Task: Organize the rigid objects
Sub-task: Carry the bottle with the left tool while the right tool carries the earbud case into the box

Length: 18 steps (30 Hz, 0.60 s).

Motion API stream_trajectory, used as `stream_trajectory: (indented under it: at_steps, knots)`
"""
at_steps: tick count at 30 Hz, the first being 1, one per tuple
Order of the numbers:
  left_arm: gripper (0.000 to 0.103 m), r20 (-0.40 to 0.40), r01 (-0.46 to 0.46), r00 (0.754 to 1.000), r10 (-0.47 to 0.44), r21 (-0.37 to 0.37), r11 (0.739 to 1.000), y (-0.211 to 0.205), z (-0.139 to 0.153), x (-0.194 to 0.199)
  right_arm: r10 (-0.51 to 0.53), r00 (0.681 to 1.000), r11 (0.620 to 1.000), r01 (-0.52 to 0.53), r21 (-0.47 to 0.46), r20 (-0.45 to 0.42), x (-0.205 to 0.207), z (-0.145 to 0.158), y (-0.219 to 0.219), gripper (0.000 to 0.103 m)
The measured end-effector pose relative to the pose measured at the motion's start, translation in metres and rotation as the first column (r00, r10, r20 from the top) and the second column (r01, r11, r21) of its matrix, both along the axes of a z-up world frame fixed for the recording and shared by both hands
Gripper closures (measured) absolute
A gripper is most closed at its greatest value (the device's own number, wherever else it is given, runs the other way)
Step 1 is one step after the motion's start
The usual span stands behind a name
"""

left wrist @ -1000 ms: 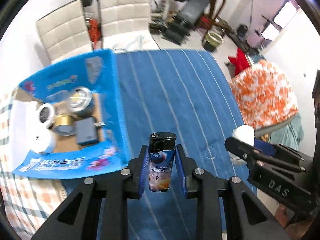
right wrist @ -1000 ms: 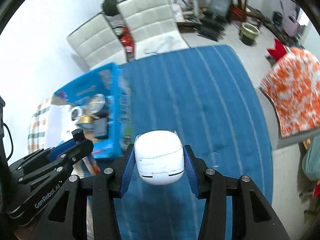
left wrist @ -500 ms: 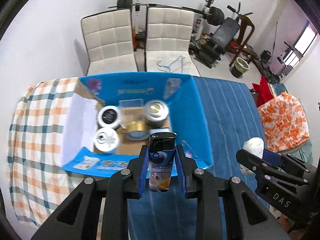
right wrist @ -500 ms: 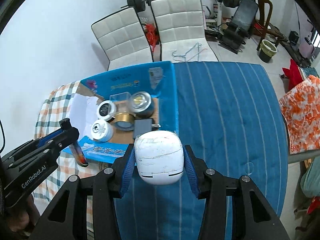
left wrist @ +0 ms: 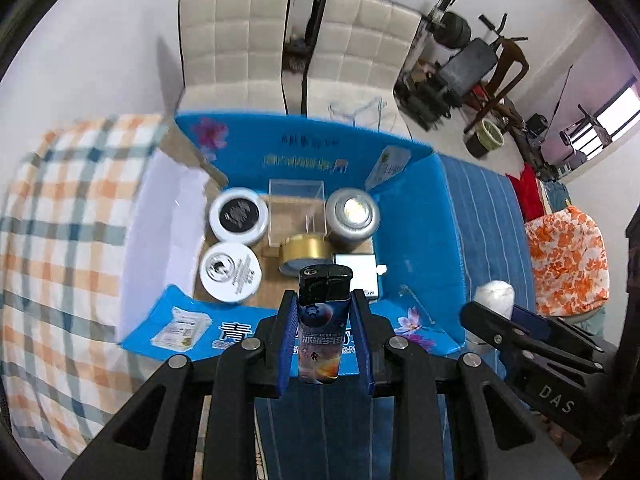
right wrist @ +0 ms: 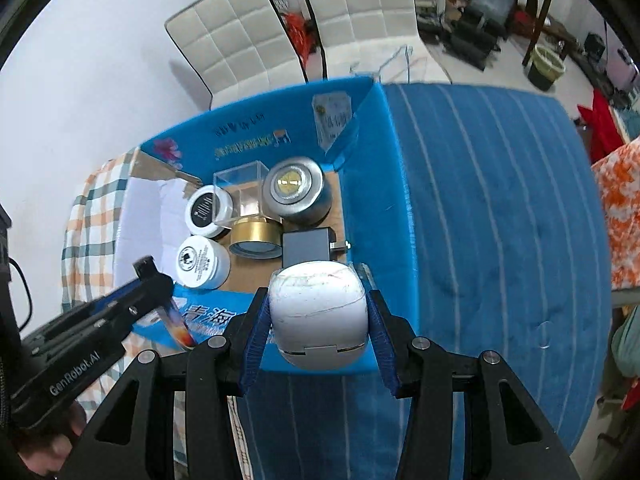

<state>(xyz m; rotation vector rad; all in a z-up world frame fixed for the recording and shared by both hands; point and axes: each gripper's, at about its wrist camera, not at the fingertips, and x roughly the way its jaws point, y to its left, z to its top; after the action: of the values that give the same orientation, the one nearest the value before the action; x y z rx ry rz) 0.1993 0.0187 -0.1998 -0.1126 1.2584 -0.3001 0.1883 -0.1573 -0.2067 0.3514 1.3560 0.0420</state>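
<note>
My left tongs (left wrist: 325,334) grip a lighter (left wrist: 322,326) upright, above the near flap of the blue box (left wrist: 416,216). My right tongs (right wrist: 318,322) clamp a white case (right wrist: 318,314) over that same near edge. Inside the box sit two white jars (left wrist: 231,278), a gold tin (left wrist: 306,254), a silver tin (left wrist: 352,216) and what may be a charger (right wrist: 306,247).
</note>
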Motion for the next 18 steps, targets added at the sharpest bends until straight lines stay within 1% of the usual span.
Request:
stream_trajectory:
  at_steps: [5, 10, 13, 18]
  knots:
    - [0.079, -0.117, -0.009, 0.993, 0.004, -0.043, 0.999, 0.008, -0.041, 0.023, 0.0, 0.997, 0.999, 0.003, 0.039, -0.081, 0.023, -0.042, 0.011, 0.053]
    - [0.079, -0.214, -0.03, 0.977, 0.014, -0.07, 0.997, 0.015, -0.077, 0.041, 0.004, 0.991, 1.0, 0.0, 0.028, -0.131, 0.037, -0.074, 0.024, 0.053]
    - [0.079, -0.245, -0.032, 0.97, 0.013, -0.074, 0.997, 0.017, -0.09, 0.05, 0.005, 0.989, 1.0, -0.001, 0.024, -0.149, 0.043, -0.086, 0.027, 0.053]
    - [0.079, -0.264, -0.011, 0.965, -0.003, -0.052, 0.999, 0.014, -0.102, 0.057, 0.026, 0.984, 1.0, -0.026, 0.002, -0.174, 0.049, -0.102, 0.034, 0.053]
